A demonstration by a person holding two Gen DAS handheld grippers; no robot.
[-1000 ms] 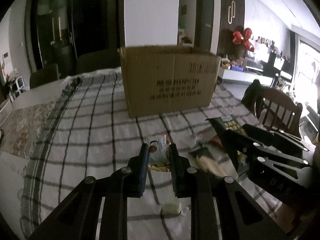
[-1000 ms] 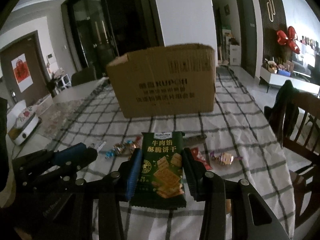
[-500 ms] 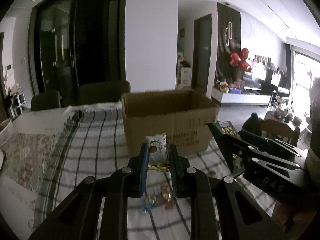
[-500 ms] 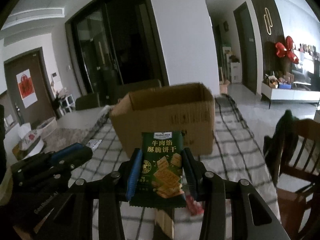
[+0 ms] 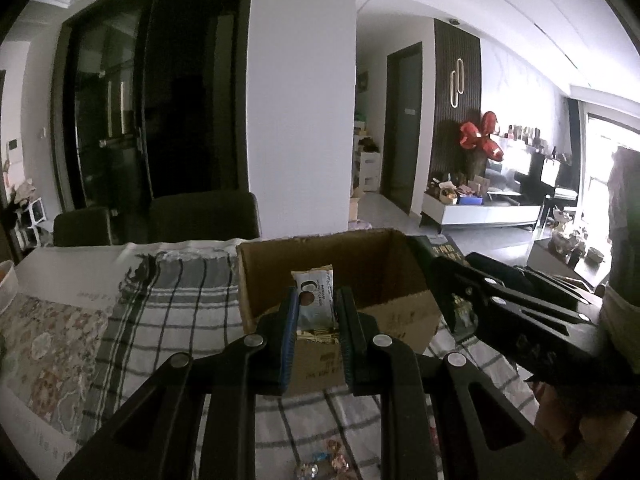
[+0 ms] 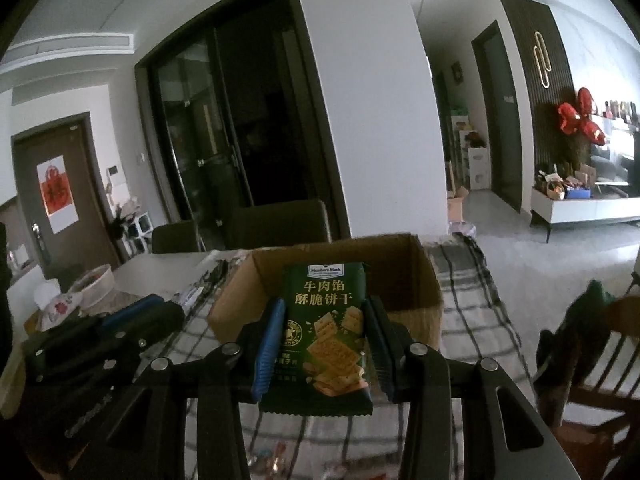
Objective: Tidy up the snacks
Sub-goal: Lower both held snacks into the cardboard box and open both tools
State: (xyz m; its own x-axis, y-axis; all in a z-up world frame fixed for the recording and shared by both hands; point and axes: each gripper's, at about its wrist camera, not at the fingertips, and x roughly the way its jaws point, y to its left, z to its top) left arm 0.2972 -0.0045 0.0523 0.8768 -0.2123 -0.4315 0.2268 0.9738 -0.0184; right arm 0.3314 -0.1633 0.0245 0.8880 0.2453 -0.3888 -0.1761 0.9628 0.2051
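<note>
From the left wrist camera, the left claw [image 5: 316, 312] pinches a small white snack packet [image 5: 314, 300] upright between pressed-together pads, held in front of the open cardboard box [image 5: 280, 264] on the checked cloth of the surface [image 5: 168, 320]; the right claw [image 5: 448, 280] enters beside it with its dark packet. Wrapped candies [image 5: 328, 460] lie below. A thin packet like this could slip or snag the box's near wall if released too early. A second ago the box stood farther off and only its side showed; now its inside is visible. From the right wrist camera, the right claw [image 6: 324, 336] clamps a green cracker packet [image 6: 326, 332] before the same box [image 6: 424, 280]; both claws converging could collide over the opening. Earlier this packet hung above loose candies.
</note>
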